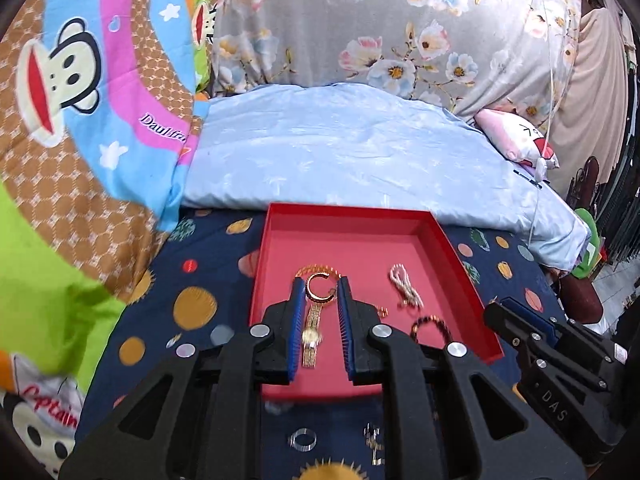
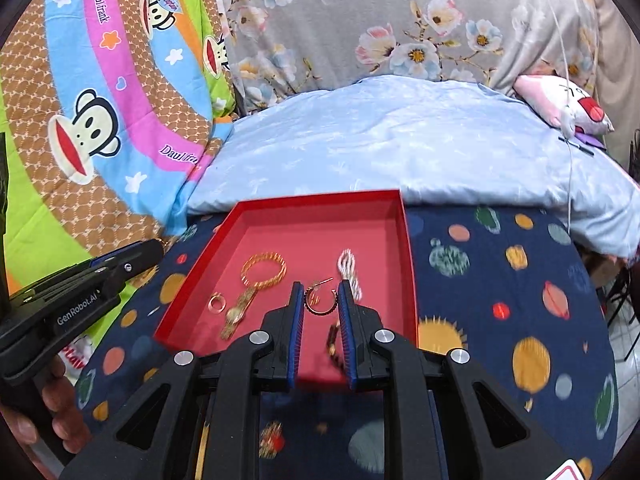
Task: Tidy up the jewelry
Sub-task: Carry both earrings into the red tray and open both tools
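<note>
Both grippers black plastic w/ triangular cut-outs in the arms and round silver bolts at the pivots. Left gripper (image 1: 319, 294): two fingers (image 1: 297, 332) lined w/ ribbed blue pads. Right gripper (image 2: 319, 296): same build, same blue pads. Side-on, left body reads "GenRobot.AI" in white, small silver screws nearby; right body reads "DAS". Bare hand (image 2: 44, 420) under the left body: skin, fingers, one nail visible.
</note>
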Demonstrator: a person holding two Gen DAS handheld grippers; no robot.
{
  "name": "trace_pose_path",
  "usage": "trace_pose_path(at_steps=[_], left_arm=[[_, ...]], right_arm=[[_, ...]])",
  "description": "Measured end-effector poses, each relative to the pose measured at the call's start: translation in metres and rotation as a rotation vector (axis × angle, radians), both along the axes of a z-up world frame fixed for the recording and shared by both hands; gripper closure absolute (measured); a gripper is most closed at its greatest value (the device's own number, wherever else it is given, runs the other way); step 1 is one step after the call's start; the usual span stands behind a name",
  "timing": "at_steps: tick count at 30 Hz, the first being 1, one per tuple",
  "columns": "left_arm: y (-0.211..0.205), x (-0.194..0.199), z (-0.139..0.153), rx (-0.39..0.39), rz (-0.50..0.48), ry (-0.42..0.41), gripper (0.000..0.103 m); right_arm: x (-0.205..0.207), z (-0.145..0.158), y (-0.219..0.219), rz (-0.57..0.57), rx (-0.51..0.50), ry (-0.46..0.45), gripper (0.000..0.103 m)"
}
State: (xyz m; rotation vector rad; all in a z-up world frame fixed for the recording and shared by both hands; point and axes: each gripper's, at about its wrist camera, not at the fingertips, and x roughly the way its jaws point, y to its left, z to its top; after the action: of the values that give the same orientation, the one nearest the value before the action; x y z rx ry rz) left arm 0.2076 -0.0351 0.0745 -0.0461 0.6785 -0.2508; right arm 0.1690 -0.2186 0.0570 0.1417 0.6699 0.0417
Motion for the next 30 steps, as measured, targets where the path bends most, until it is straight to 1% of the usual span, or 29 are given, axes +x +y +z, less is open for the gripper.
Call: trace_pose_path(at_steps=[2,6,8,10,12,14,18,24,26,28,29,30], left_arm=[[-0.006,0.01,-0.001,0.008,-0.005,0.0,0.087],[-0.02,0.03,-0.004,0.018,-0.019,0.0,0.087],[-0.028,0.042,-0.007,0.022,-0.026,0.011,0.087],[-0.035,0.057,-0.014,0.006,-0.04,0.043,0.087],[-0.04,0.068,-0.021,0.007,-0.04,0.061,0.087],[-0.045,0.076,-0.028,0.017,-0.039,0.073,0.087],[-0.051,0.087,-0.039,0.012,-0.05,0.097,0.087],[-0.059,0.095,-0.046,0.026,-0.059,0.103,0.087],[-0.061,0.097,-0.047,0.029,-0.056,0.103,0.087],[-0.061,0.099,-0.048,0.029,-0.053,0.102,0.084],[-0.061,0.1,-0.049,0.03,-0.048,0.104,0.081],[-0.06,0.1,-0.049,0.03,-0.043,0.104,0.074]], right_arm=[[0.01,0.0,-0.001,-0.004,-0.007,-0.002,0.087],[0.034,-0.007,-0.01,-0.011,0.012,0.014,0.087],[0.045,-0.011,-0.013,-0.015,0.015,0.023,0.087],[0.056,-0.016,-0.016,-0.018,0.018,0.035,0.087],[0.065,-0.021,-0.019,-0.019,0.023,0.049,0.087],[0.071,-0.025,-0.021,-0.02,0.015,0.058,0.087],[0.079,-0.033,-0.024,-0.023,0.012,0.074,0.087],[0.086,-0.04,-0.025,-0.019,0.007,0.095,0.086],[0.086,-0.04,-0.026,-0.031,0.002,0.085,0.084],[0.086,-0.04,-0.027,-0.038,0.003,0.079,0.081],[0.086,-0.04,-0.028,-0.046,0.008,0.077,0.078],[0.085,-0.04,-0.03,-0.049,0.012,0.075,0.077]])
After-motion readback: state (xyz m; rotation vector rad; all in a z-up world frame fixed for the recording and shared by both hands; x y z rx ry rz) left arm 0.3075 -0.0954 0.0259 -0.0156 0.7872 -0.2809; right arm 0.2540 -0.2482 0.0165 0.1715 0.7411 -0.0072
